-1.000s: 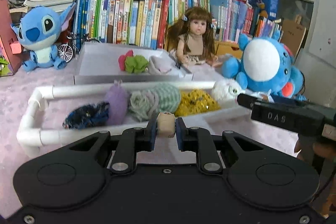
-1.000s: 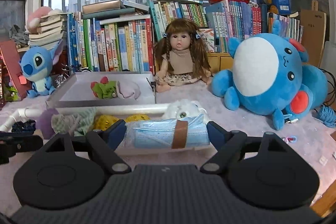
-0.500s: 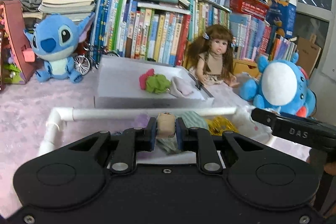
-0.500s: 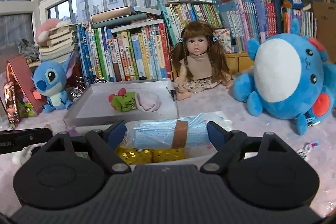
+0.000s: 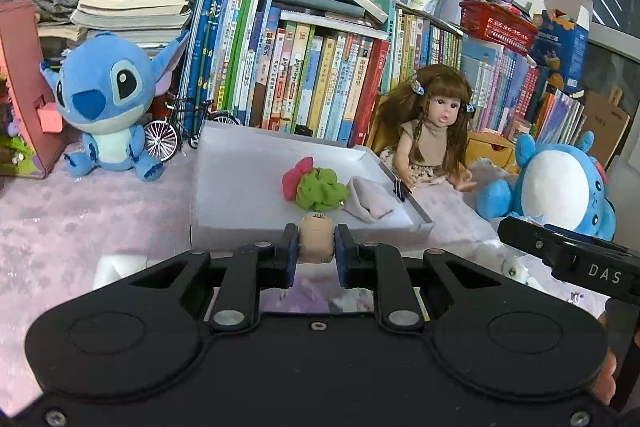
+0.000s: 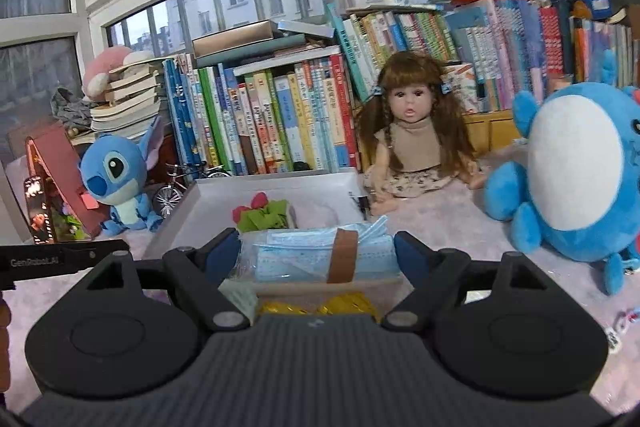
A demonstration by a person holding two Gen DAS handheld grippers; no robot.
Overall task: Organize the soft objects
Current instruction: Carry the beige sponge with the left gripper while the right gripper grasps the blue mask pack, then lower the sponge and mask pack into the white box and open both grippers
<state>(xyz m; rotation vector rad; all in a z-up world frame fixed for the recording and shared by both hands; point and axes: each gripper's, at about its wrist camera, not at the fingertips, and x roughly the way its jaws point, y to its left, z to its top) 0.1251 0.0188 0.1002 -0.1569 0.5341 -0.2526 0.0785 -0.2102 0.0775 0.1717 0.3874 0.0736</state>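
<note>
My left gripper (image 5: 316, 247) is shut on a small beige soft roll (image 5: 316, 237) and holds it just before the near wall of the grey tray (image 5: 240, 167). In the tray lie a red bow (image 5: 296, 177), a green scrunchie (image 5: 322, 193) and a pale pink cloth (image 5: 368, 203). My right gripper (image 6: 318, 253) is shut on a bundle of blue face masks (image 6: 300, 261) bound by a brown band, held above the near edge of the same tray (image 6: 208, 199). Yellow soft items (image 6: 316, 307) lie below it.
A Stitch plush (image 5: 106, 99) sits left of the tray, with a toy bicycle (image 5: 180, 131). A doll (image 5: 428, 131) and a big blue plush (image 5: 560, 187) sit on the right. A row of books (image 5: 300, 79) stands behind. The right gripper's side (image 5: 568, 259) shows at my right.
Both grippers rose and moved forward toward the grey tray with their loads. The white pipe frame with its soft items dropped out of the left view.
</note>
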